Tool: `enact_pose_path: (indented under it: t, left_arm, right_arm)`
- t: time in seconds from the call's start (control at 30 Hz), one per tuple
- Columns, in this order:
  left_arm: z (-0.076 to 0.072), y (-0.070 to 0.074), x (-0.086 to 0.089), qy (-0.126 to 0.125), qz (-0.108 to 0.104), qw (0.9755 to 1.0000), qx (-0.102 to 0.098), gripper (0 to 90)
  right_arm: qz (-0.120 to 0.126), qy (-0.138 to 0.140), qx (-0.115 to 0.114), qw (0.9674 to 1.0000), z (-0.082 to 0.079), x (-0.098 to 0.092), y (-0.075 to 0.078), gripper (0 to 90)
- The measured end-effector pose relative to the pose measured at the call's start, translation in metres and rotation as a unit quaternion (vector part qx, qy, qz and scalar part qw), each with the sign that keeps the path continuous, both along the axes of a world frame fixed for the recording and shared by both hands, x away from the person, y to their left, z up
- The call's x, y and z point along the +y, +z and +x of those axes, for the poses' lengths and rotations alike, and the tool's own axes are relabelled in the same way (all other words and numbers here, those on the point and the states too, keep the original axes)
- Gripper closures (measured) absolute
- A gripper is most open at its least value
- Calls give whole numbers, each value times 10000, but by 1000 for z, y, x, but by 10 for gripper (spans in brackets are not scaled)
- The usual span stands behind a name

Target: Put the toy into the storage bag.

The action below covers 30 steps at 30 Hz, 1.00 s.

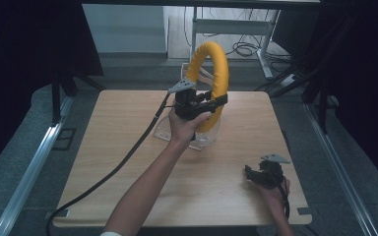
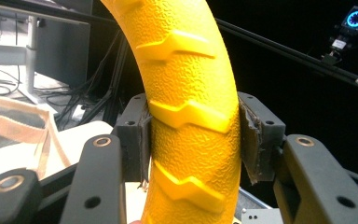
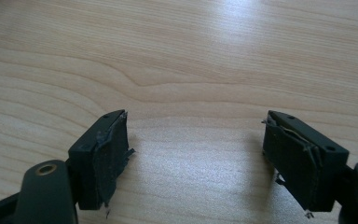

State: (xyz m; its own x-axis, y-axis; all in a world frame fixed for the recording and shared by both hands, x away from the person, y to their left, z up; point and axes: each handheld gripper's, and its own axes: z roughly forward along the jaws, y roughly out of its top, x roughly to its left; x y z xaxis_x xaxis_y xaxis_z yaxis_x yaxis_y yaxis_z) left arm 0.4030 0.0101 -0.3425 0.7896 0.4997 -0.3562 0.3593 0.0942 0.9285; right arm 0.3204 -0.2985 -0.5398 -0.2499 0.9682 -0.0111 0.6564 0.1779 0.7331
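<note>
A big yellow ring (image 1: 220, 69) with a rough skin and raised arrow ridges stands upright over the far middle of the table. My left gripper (image 1: 211, 101) is shut on its lower right arc, and the ring (image 2: 191, 102) sits tight between both pads in the left gripper view. The ring's bottom is down inside a clear plastic holder (image 1: 204, 133). My right gripper (image 1: 250, 173) rests low near the table's front right, open, with bare wood between its pads (image 3: 109, 154).
The wooden table (image 1: 128, 147) has free surface to the left and front. A black cable (image 1: 123, 157) trails from the left gripper across the table's left half. Dark curtains and metal frame rails flank both sides; desk legs and wires lie beyond the far edge.
</note>
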Motion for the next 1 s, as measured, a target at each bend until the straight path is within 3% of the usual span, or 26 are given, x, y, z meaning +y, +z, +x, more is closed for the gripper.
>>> enact_pose_path:
  t: [0.5,0.83,1.0]
  left_arm:
    - [16,-25,15,286,-87,9988,377,512]
    - [22,-36,13,338,31,9982,501,511]
    - [25,-47,12,411,207,9965,691,506]
  right_arm:
    - [-3,12,4,10000,0,0,0,228]
    - [5,10,6,10000,0,0,0,229]
    - [-6,19,3,10000,0,0,0,230]
